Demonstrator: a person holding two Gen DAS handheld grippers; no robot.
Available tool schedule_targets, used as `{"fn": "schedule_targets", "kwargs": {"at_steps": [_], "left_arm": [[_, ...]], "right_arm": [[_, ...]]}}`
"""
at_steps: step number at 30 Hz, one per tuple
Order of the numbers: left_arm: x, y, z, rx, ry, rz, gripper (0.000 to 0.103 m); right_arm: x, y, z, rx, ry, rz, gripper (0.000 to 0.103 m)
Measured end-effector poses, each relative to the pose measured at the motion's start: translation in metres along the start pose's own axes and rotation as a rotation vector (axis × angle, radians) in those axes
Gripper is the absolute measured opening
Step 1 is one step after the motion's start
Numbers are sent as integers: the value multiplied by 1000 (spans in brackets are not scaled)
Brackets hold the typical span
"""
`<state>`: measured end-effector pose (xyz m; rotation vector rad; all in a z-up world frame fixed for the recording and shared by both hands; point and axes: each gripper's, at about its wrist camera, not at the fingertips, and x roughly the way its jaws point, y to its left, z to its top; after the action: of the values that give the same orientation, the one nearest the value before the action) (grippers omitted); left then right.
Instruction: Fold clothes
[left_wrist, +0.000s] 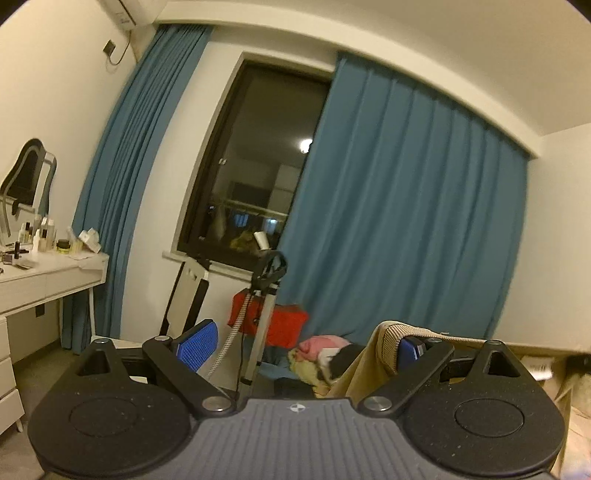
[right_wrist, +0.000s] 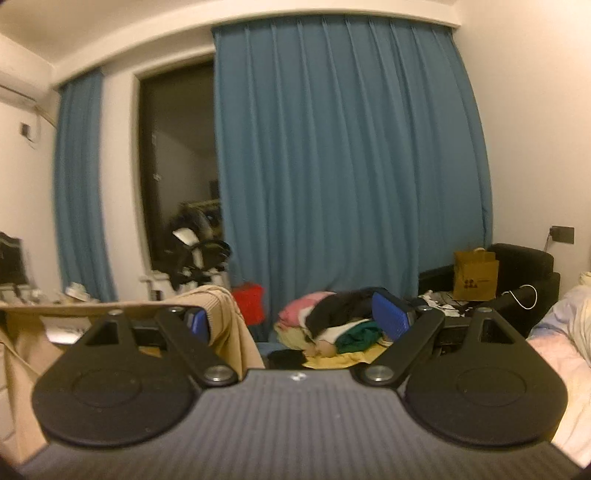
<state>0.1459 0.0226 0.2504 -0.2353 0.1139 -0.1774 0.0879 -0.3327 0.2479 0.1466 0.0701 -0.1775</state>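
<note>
1. Your biggest risk is the beige garment (left_wrist: 373, 354) slipping off. It only drapes over one finger of each gripper, so a quick swing or tilt could drop it in a heap.
2. The fabric could also snag on a finger tip and drag crooked when you lay it down, spoiling the fold line.
3. The left gripper (left_wrist: 303, 349) stands wide open. The garment's ribbed edge hangs over its right finger; nothing is clamped between the pads.
4. The right gripper (right_wrist: 295, 319) is also wide open. The garment lies over its left finger and falls toward the camera; nothing is pinched here either.
5. The garment spans between your two grippers, held up in the air.
6. A pile of clothes (right_wrist: 328, 325) lies ahead by the curtain (right_wrist: 351, 147), well apart from you.
</note>
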Motion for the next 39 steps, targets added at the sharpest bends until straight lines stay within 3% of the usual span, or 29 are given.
{"fn": "schedule_targets", "kwargs": {"at_steps": [4, 7, 13, 18, 22, 25, 27, 34, 39], "left_arm": [[111, 6, -14, 31, -15, 43, 96], [200, 3, -47, 71, 19, 58, 96], [365, 30, -174, 70, 229, 87, 96], [437, 61, -264, 67, 480, 71, 95], [466, 70, -299, 111, 663, 40, 97], [476, 76, -299, 117, 771, -5, 99], [479, 80, -297, 123, 836, -36, 103], [400, 73, -255, 191, 758, -26, 103], [302, 63, -235, 156, 639, -33, 103]], "right_arm": [[96, 5, -20, -11, 3, -67, 87], [173, 6, -48, -33, 12, -121, 87], [310, -3, -162, -72, 170, -174, 87], [388, -10, -257, -81, 402, -162, 87], [414, -15, -292, -73, 584, -104, 87], [424, -14, -300, -14, 706, -18, 87], [419, -11, -297, 8, 728, 19, 87], [363, 2, -271, 47, 652, 39, 87], [290, 7, -244, 71, 550, 65, 87]]}}
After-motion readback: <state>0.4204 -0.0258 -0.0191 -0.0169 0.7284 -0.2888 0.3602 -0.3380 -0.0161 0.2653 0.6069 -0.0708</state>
